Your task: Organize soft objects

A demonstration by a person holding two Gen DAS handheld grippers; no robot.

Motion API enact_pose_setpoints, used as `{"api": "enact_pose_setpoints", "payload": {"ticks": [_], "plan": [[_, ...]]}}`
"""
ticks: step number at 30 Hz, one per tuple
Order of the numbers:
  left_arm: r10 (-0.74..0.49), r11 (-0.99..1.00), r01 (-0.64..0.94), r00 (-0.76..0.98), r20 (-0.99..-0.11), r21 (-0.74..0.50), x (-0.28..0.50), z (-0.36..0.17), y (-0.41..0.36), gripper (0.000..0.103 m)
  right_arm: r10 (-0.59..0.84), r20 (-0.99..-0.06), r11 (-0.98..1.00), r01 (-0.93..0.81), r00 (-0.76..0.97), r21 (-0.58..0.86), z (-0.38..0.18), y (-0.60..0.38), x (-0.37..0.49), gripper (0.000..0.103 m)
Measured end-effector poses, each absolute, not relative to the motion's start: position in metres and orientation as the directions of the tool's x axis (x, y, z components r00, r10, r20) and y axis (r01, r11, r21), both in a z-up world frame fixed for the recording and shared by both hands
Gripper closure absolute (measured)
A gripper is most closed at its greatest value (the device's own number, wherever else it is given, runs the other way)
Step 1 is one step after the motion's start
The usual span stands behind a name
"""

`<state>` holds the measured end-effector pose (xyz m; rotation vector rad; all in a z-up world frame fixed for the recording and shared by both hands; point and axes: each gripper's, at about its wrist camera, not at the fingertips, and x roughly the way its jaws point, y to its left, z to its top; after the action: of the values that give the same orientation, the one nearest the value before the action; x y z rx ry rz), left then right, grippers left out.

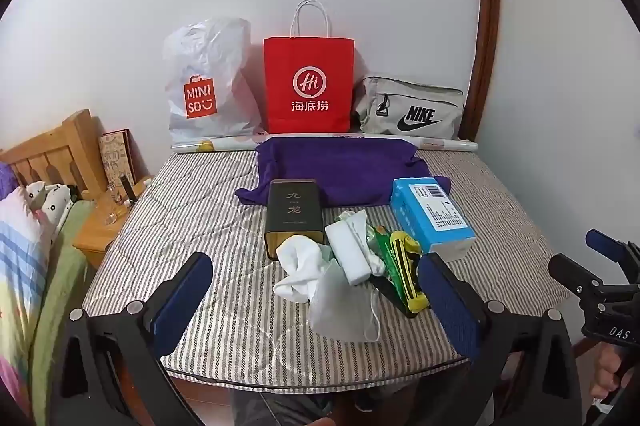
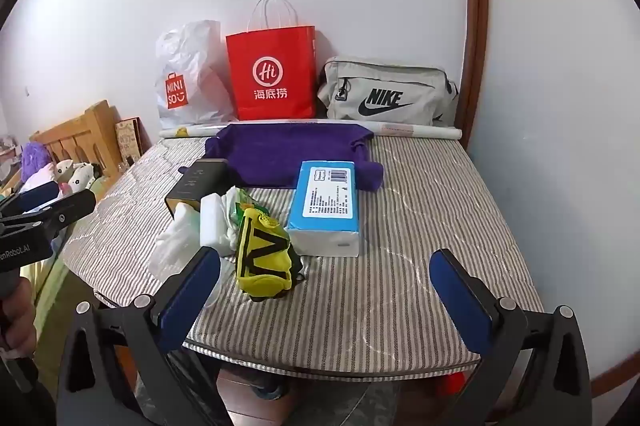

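— What do I have on the left camera?
— My left gripper (image 1: 316, 296), jaws wide and empty, over the white sock (image 1: 298, 266) and face mask (image 1: 340, 306) on the striped mattress (image 1: 200, 210).
— And right?
— Right gripper (image 2: 326, 290) equally agape; the yellow pouch (image 2: 262, 254) shows clearly, mask hidden.

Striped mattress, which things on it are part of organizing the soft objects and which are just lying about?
Belongs to the job: white sock, face mask, yellow pouch, purple towel, blue tissue pack.

Lying about: black tin, red paper bag, Miniso bag, Nike bag.
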<state>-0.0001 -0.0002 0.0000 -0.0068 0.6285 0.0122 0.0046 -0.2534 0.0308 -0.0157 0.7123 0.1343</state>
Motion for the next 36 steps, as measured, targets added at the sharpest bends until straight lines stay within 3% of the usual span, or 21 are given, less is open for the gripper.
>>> {"api": "enact_pose_setpoints", "payload": {"ticks": [36], "plan": [[-0.014,1.0,0.008,0.815,-0.579,-0.014,-0.007,0.013,-0.001,0.0,0.14,-0.631,0.989,-0.142,0.763,0.048,0.047,-0.25,-0.009,0.0]]}}
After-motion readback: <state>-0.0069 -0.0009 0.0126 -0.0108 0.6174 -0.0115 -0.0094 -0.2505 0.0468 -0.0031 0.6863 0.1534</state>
